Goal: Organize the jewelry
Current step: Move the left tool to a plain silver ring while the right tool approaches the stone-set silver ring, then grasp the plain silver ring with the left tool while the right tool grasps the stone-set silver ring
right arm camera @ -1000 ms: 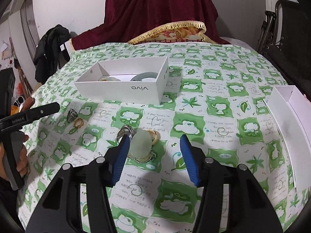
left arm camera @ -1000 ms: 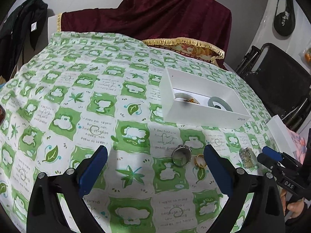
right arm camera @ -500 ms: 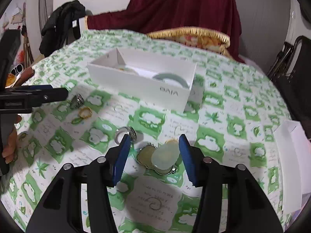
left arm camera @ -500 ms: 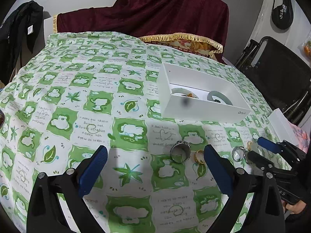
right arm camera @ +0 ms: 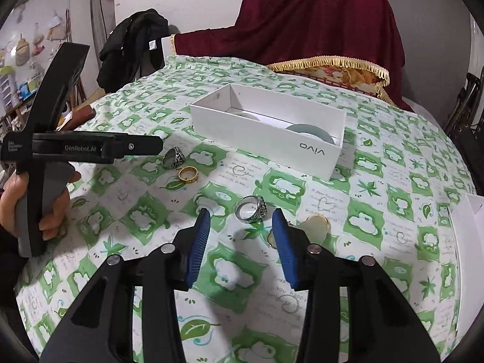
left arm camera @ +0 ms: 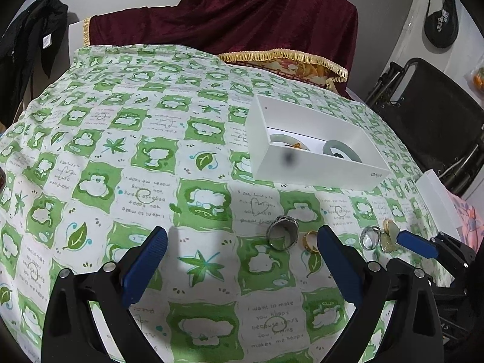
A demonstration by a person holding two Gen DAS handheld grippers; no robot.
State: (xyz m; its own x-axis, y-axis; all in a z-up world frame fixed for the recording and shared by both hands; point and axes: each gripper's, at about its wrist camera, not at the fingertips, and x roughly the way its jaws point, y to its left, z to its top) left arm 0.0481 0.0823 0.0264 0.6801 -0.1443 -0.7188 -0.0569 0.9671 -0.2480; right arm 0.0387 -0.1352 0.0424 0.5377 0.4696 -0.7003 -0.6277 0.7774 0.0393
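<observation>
The silver ring [right arm camera: 250,212] lies on its side on the table [right arm camera: 393,181], well in front of the white box [right arm camera: 266,139] and just ahead of the right gripper [right arm camera: 240,242], whose blue pads are closing with nothing yet between them; the ring sits a little beyond their tips. It looks like solid metal: small, light, stiff and smooth, so likely to skid or flip out if pinched on its rounded outside. The safer hold is probably across the band, one pad on each flat face, or on the broad engraved shoulders where the surface offers some bite.

To the right of that ring, partly hidden by the right pad, lie a pale jade-like pendant [right arm camera: 316,224] and a gold-rimmed piece [right arm camera: 272,237]; the stone should be treated as brittle and slick.

To the left of the box's near face, another silver ring [right arm camera: 174,157] and a gold ring [right arm camera: 187,174] rest side by side. The left gripper [left arm camera: 242,260] hangs above them, released, jaws wide and empty. Inside the box are two pale green bangles [left arm camera: 341,149], so the box seems to be where the pieces belong.
</observation>
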